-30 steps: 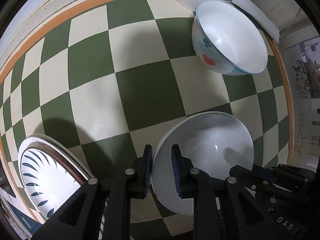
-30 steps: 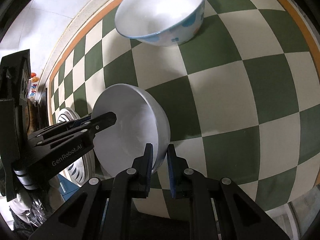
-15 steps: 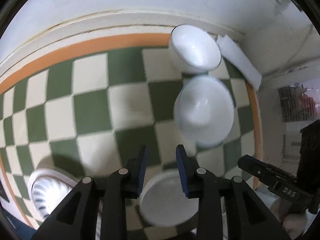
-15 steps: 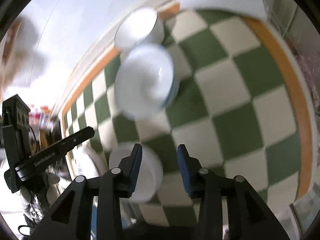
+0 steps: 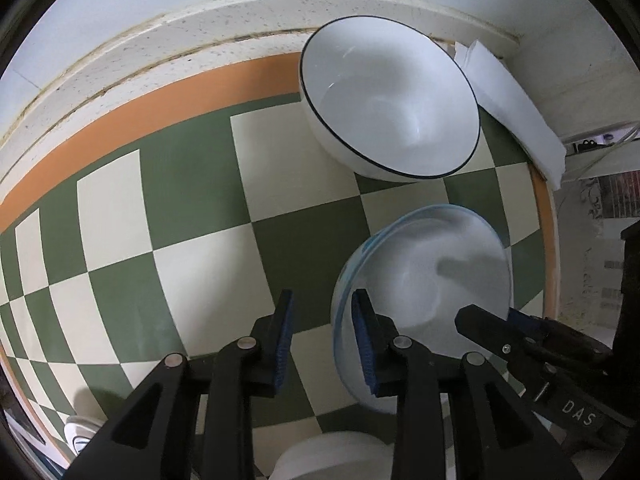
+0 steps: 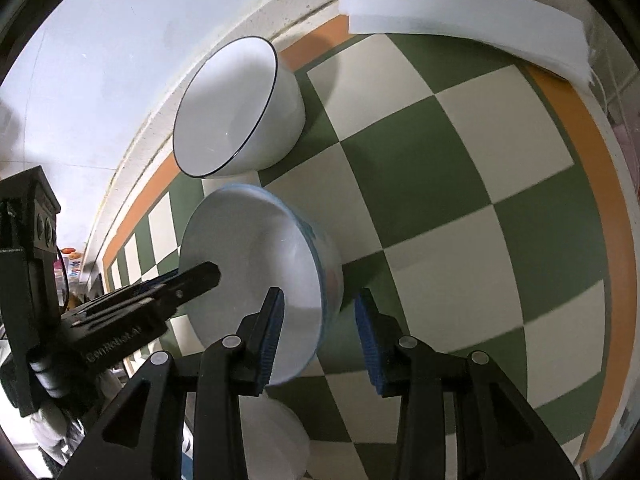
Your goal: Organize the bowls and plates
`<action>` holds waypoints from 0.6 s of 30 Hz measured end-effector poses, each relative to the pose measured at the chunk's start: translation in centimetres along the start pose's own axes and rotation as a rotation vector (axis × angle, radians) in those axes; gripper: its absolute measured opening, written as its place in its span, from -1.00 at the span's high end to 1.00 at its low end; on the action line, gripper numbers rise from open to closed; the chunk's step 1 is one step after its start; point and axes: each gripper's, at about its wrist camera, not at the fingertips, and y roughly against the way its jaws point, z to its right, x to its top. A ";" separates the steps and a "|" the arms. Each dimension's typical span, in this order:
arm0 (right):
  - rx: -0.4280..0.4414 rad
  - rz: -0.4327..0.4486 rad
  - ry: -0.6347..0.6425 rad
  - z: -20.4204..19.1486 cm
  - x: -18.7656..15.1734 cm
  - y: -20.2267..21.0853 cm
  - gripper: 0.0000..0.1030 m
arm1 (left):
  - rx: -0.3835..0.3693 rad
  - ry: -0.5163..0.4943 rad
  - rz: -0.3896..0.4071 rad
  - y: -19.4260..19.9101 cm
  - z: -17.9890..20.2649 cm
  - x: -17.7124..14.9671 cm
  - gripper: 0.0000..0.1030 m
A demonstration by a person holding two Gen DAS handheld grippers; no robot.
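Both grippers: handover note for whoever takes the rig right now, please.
Left gripper: open, holding nothing; its right finger is at the near rim of the blue-rimmed bowl.
Right gripper: open, straddling that bowl's rim, not clamped.
Black-rimmed bowl stands at the back by the wall, beside the white foam sheets, apart from the blue-rimmed bowl.
A plain white bowl sits below the grippers, mostly hidden. A patterned plate peeks in at the lower left of the checkered cloth.
Done: nothing stacked that I can see.
Left: probably grip the blue-rimmed bowl and nest the bowls, then sort the plate.
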 end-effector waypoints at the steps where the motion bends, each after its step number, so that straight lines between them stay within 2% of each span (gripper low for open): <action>1: 0.000 0.000 0.003 -0.1 0.1 -0.2 0.33 | 0.004 -0.005 0.004 -0.1 0.1 0.0 0.55; 3: -0.013 -0.002 0.014 -0.4 0.3 -0.4 0.48 | 0.000 -0.011 0.003 -0.6 0.3 0.0 0.69; 7: -0.054 0.002 0.027 -0.4 0.5 -0.7 0.73 | -0.007 -0.017 0.005 -0.9 0.7 -0.4 0.73; 14: -0.071 0.015 0.061 -0.7 0.2 -0.4 0.75 | 0.018 -0.031 0.043 -0.1 1.2 -1.4 0.75; 18: -0.066 0.028 0.075 -2.3 -0.7 -1.1 0.76 | 0.023 -0.038 0.068 1.3 1.0 -2.2 0.75</action>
